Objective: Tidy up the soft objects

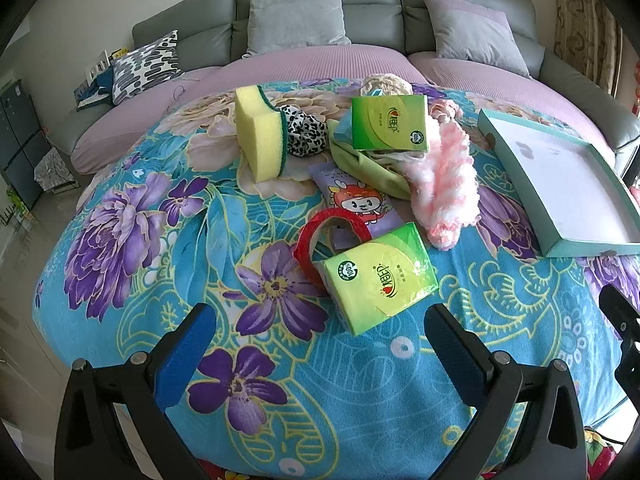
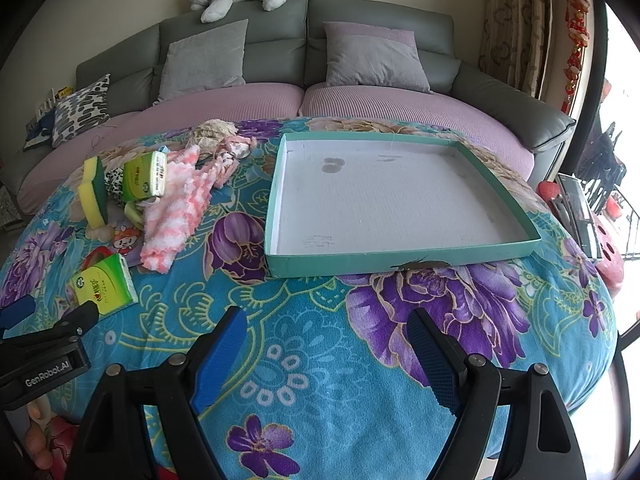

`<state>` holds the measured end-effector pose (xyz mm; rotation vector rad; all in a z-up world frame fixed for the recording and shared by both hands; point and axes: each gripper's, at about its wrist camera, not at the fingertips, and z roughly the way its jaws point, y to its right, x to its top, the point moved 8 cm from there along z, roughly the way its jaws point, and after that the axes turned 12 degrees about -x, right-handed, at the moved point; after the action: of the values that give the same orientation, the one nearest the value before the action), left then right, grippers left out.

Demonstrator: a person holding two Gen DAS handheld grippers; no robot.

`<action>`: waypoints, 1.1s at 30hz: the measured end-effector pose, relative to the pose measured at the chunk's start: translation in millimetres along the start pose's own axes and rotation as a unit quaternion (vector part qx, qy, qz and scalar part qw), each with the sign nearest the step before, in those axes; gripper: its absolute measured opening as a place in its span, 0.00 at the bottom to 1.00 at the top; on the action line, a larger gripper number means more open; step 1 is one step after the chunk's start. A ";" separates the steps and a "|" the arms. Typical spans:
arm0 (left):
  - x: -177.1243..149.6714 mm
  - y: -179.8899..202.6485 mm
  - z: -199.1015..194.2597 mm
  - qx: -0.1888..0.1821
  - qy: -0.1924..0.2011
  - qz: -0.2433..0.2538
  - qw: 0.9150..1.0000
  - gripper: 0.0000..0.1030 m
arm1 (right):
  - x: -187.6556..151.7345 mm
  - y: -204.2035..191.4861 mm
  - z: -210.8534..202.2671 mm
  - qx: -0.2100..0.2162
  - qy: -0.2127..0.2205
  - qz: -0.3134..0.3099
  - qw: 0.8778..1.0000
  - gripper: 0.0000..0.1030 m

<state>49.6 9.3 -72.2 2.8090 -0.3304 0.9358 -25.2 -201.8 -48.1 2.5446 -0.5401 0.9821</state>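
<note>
On the floral blanket (image 1: 120,280) before the grey sofa (image 2: 360,20), soft clutter — sponge (image 1: 260,136), tissue packs (image 1: 380,276), pink fluffy cloth (image 1: 448,184), red tape roll (image 1: 320,240) — lies left of the teal tray (image 2: 400,258), both the left gripper (image 1: 320,344) and the right gripper (image 2: 332,352) wide apart, holding nothing.

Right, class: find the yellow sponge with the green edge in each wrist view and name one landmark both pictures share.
Left wrist view: the yellow sponge stands on edge left of centre, against the leopard-print item.
Right wrist view: the sponge is far left, beside a green tissue pack.
Shared landmark: the teal tray, at the right edge in the left view, centre in the right view.
</note>
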 end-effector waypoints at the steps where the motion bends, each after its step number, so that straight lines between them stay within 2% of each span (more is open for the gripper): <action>1: -0.2 -0.2 -0.1 -0.001 0.000 0.000 1.000 1.00 | 0.2 0.1 -0.3 0.000 0.001 0.000 1.000 0.82; 6: 0.4 1.5 -0.1 -0.007 -0.002 0.000 1.000 1.00 | 0.9 -2.3 -3.8 0.005 0.006 -0.003 1.000 0.82; 15: 5.8 17.7 18.3 -0.060 -0.040 0.008 0.997 1.00 | 9.3 -17.7 3.3 0.033 -0.006 -0.020 0.999 0.82; 20: 15.4 21.9 28.3 -0.063 -0.041 -0.010 0.997 1.00 | 23.6 -21.1 10.1 0.038 -0.001 -0.014 0.999 0.82; 22: 17.6 21.0 33.9 -0.052 -0.047 -0.015 0.997 1.00 | 29.6 -22.2 12.9 0.037 0.001 -0.013 0.999 0.82; 25: 20.4 18.8 39.6 -0.043 -0.047 -0.030 0.998 0.91 | 38.1 -25.1 15.8 0.039 0.005 -0.013 0.999 0.82; 26: 21.5 18.2 40.5 -0.042 -0.048 -0.032 0.997 0.84 | 39.9 -26.5 16.5 0.040 0.005 -0.014 0.999 0.82; 29: 21.2 19.1 41.1 -0.043 -0.049 -0.032 0.997 0.80 | 46.8 -32.2 19.2 0.046 0.006 -0.018 0.999 0.82; 31: 21.2 19.8 38.4 -0.049 -0.043 -0.031 0.997 0.73 | 51.1 -36.8 20.2 0.055 0.006 -0.016 0.998 0.82; 33: 21.2 18.2 37.5 -0.052 -0.040 -0.035 0.997 0.73 | 56.5 -41.1 22.1 0.063 0.005 -0.014 0.998 0.82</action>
<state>82.9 -19.9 -87.5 2.7478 -0.2810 0.7715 45.1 -188.8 -32.0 2.6497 -0.4528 1.0492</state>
